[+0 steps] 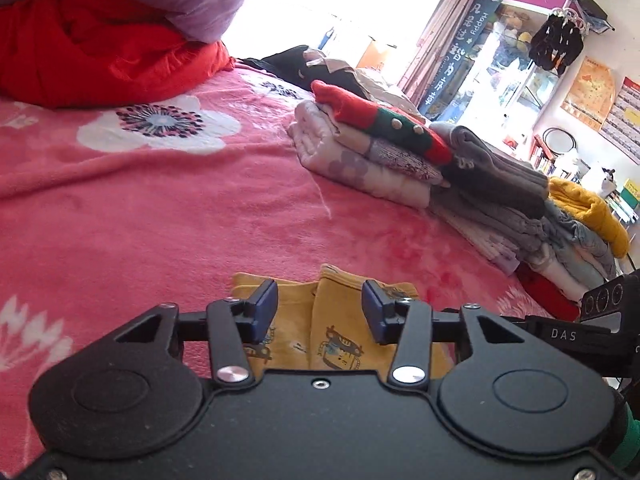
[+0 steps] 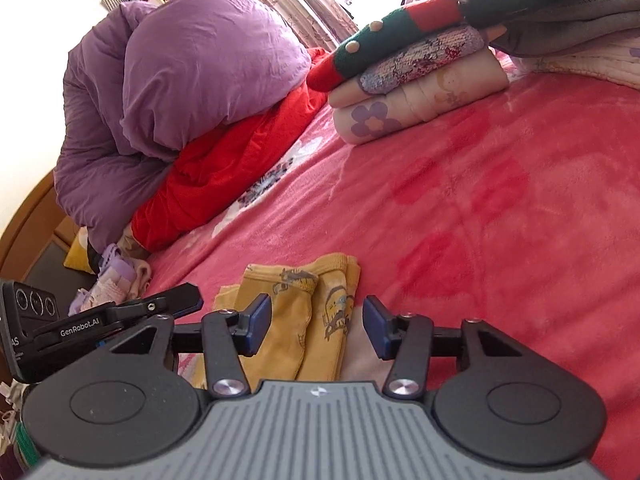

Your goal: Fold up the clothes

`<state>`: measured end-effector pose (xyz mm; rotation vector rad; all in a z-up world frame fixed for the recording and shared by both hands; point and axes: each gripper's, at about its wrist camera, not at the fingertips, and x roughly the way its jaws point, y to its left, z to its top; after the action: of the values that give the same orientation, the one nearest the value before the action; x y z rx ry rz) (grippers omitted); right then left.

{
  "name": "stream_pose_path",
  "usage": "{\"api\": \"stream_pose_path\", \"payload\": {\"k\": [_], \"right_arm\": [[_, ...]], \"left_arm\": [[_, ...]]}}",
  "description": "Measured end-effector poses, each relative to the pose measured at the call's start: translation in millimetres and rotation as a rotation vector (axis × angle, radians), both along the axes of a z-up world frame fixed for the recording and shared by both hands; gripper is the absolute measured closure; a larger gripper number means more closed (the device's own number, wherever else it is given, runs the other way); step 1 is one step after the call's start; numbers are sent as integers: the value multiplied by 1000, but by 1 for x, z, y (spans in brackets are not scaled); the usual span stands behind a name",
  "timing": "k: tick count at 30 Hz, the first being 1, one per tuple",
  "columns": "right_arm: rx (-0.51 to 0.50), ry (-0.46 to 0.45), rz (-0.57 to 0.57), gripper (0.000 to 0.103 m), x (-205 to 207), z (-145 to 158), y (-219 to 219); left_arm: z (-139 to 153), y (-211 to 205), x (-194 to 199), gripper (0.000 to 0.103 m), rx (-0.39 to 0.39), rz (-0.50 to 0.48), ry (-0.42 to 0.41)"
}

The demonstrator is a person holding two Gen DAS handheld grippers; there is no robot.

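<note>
Both grippers are seen with jaws spread apart, nothing held between the blue pads. Left gripper is positioned low over a small yellow printed garment, which lies folded on the pink floral blanket directly ahead of and beneath its fingers. Right gripper is held just beside the left one, over the same yellow garment. A stack of folded clothes is noted farther ahead and to the right of the left gripper. A red quilt under a purple quilt is piled well beyond, ahead to the left.
</note>
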<state>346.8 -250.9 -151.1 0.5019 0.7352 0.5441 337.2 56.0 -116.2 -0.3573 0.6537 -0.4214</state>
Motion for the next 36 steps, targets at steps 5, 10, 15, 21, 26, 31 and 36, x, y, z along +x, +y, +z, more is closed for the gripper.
{"api": "stream_pose_path", "payload": {"k": [5,10,15,21,26,31,36], "right_arm": [[-98,-9,24,52,-5,2,12],[-128,-7,39,52,-6,-1,16],[-122,-1,37,53,-5,-3,14],[-112,2,30,54,-5,-4,13],[-103,7,26,54,-5,-5,12],[-92,13,18,53,-4,-5,11],[-76,22,14,53,-4,-6,9]], "left_arm": [[-10,-15,10,60,44,-35,21],[-12,-23,22,69,48,-45,15],[-11,-33,25,99,109,-52,-17],[6,-23,15,102,130,-18,-80],[22,-4,-6,102,147,83,-124],[29,35,-34,102,167,223,-111],[33,73,-64,102,187,351,-95]]}}
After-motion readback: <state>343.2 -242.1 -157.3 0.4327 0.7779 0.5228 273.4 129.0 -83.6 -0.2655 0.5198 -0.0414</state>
